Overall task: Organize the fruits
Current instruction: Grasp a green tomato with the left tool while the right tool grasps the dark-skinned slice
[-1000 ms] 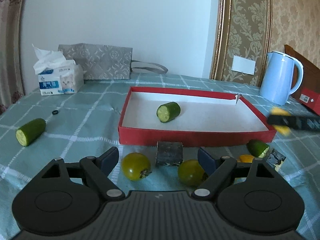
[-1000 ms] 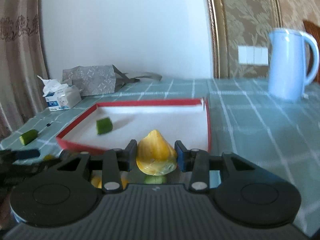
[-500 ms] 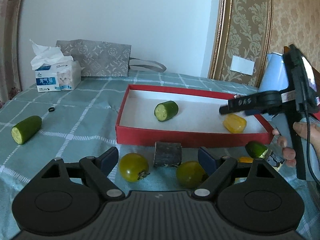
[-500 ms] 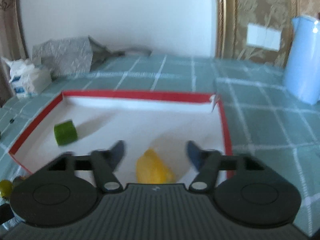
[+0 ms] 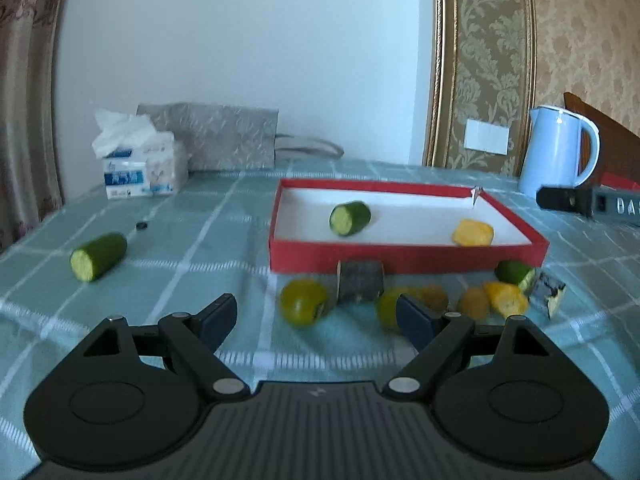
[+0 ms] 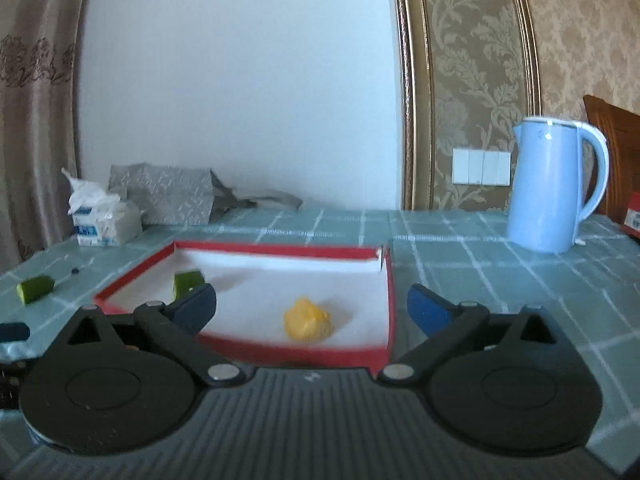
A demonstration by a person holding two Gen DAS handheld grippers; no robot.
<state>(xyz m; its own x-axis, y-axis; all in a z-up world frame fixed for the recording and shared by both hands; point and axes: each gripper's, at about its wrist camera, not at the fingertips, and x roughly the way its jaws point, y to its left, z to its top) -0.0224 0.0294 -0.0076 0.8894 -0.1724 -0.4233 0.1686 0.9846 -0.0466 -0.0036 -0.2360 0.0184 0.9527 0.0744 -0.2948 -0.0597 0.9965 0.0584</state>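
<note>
A red tray [image 5: 400, 258] with a white floor holds a cut cucumber piece [image 5: 349, 218] and a yellow fruit piece [image 5: 472, 233]. In the right wrist view the same yellow piece [image 6: 307, 319] lies free in the tray [image 6: 280, 250], beyond my right gripper [image 6: 310, 296]. Its jaws are opening, with nothing between them. My left gripper [image 5: 316, 308] is open and empty, low over the cloth. Just past it sit two green tomatoes [image 5: 303, 303], a dark block [image 5: 360, 286] and several yellow pieces [image 5: 506, 299]. Another cucumber piece [image 5: 98, 256] lies far left.
A light blue kettle [image 5: 556, 152] stands at the back right of the green checked cloth. A tissue pack [image 5: 140, 168] and a grey bag [image 5: 224, 140] sit at the back left. A green piece [image 5: 514, 272] and a dark scrap lie by the tray's near right corner.
My right gripper carried the yellow piece over the tray, let it go and drew back. The piece now lies in the tray. My left gripper has drifted a little sideways.
</note>
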